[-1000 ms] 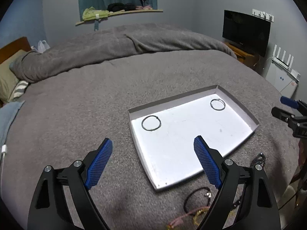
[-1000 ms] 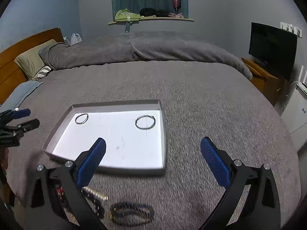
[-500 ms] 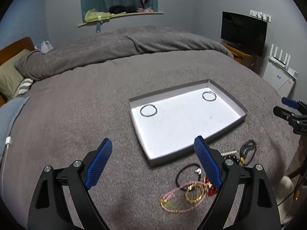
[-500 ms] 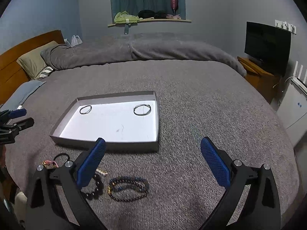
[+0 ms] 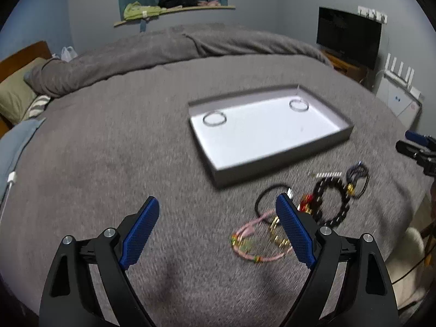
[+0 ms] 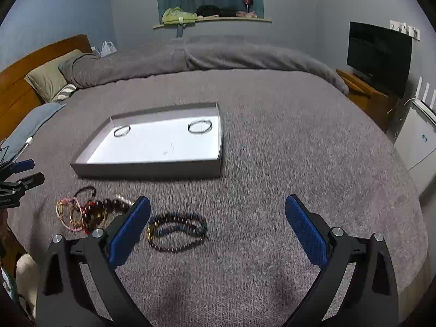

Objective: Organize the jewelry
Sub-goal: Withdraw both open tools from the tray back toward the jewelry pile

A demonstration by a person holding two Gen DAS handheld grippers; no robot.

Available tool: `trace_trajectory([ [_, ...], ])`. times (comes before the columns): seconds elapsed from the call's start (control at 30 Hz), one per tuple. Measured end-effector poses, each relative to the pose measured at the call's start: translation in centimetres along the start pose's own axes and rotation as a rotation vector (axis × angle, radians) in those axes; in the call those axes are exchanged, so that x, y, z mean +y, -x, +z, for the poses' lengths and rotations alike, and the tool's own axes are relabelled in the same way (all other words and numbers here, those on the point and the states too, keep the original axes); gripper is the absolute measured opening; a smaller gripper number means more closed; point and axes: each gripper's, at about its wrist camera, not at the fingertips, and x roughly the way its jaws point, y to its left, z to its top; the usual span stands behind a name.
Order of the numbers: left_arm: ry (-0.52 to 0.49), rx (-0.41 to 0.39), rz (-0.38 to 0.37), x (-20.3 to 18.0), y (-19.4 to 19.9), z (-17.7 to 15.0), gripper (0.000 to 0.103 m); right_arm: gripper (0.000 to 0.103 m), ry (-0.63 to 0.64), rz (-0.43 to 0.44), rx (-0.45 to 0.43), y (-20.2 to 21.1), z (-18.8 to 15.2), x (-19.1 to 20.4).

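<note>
Left wrist view: the left gripper point(image 5: 216, 229) was spread apart, empty; its right finger hid part of the bracelets point(image 5: 305, 209) heaped on the bed point(image 5: 109, 150). The tray point(image 5: 283, 163) held two rings point(image 5: 214, 118).

Right wrist view: the right gripper point(image 6: 218, 226) was likewise spread apart and empty. Its left finger covered part of the bracelets point(image 6: 174, 231); the tray point(image 6: 147, 167) held two rings point(image 6: 200, 126).

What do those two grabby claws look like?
Both the left gripper and right gripper have black plastic frames with triangular cut-outs and round silver bolts. Their fingers carry flat blue pads with a bumpy grid texture. No cables or markings show.
</note>
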Motion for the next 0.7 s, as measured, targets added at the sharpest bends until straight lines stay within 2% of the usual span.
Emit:
trace_trajectory([
  [0.37, 0.0, 0.094, -0.009, -0.4, -2.6, -3.7, 0.087, 0.097, -0.008, -0.008, 0.057, -1.8, -2.2, 0.2],
  [0.7, -0.011, 0.1, -0.02, -0.6, -3.2, -4.2, 0.084, 0.097, -0.002, -0.033, 0.103, -4.0, -3.8, 0.2],
])
